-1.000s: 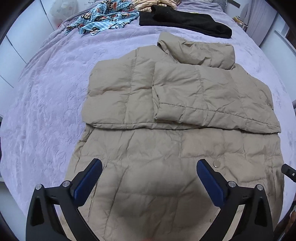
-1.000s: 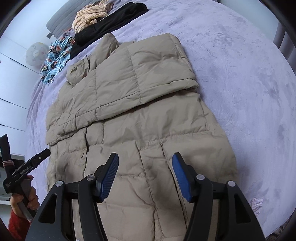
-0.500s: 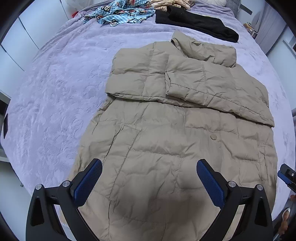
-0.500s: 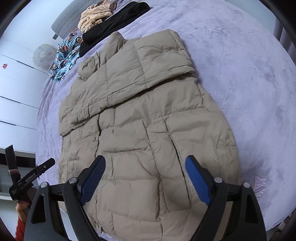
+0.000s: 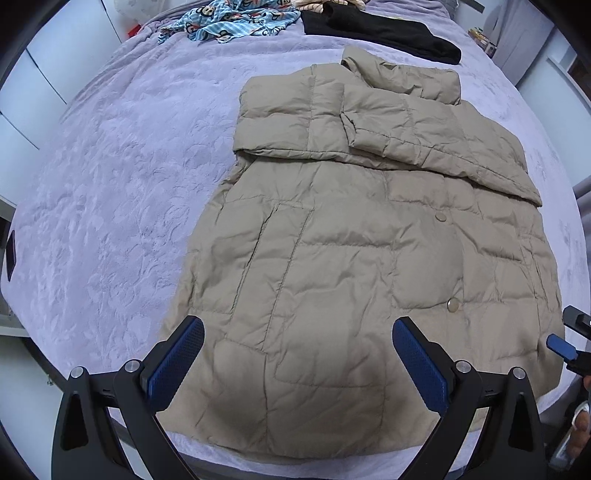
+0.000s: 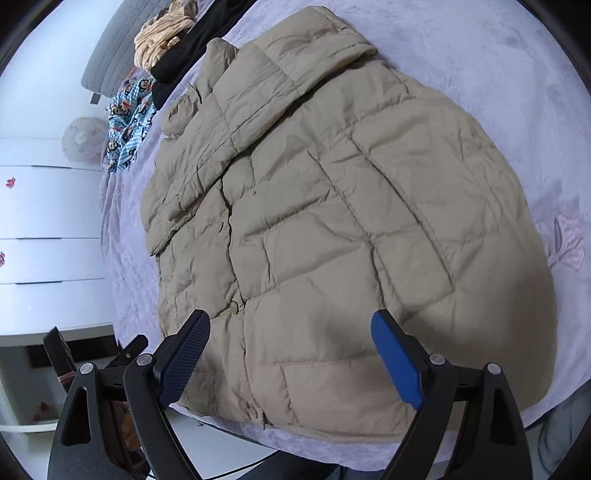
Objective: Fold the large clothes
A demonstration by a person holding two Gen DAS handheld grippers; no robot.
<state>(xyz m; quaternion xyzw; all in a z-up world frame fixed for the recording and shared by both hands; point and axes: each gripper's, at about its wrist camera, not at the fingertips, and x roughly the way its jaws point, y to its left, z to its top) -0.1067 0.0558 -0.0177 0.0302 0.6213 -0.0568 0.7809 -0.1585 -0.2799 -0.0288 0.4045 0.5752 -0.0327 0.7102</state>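
Lying flat on the lilac bed [image 5: 110, 177], a tan coat [image 5: 332, 266] has both sleeves folded across its chest.

The bed fills both views; the coat spreads over its near half, hem toward the cameras and collar [image 5: 402, 74] pointing away, with its hem end reaching the bed's near edge. Beyond the collar lie a black garment [image 5: 380, 27], a blue cartoon-monkey print [image 5: 229, 20] and a beige striped piece [image 6: 162, 37]. White drawers [image 6: 44, 229] stand beside the bed, bearing small red marks too small to read. The left gripper [image 5: 297, 363] hangs over the hem, jaws spread wide and holding nothing; the right gripper [image 6: 291, 356] does likewise. Two snaps [image 5: 452, 304] show on the coat's front. No legible writing appears on anything.
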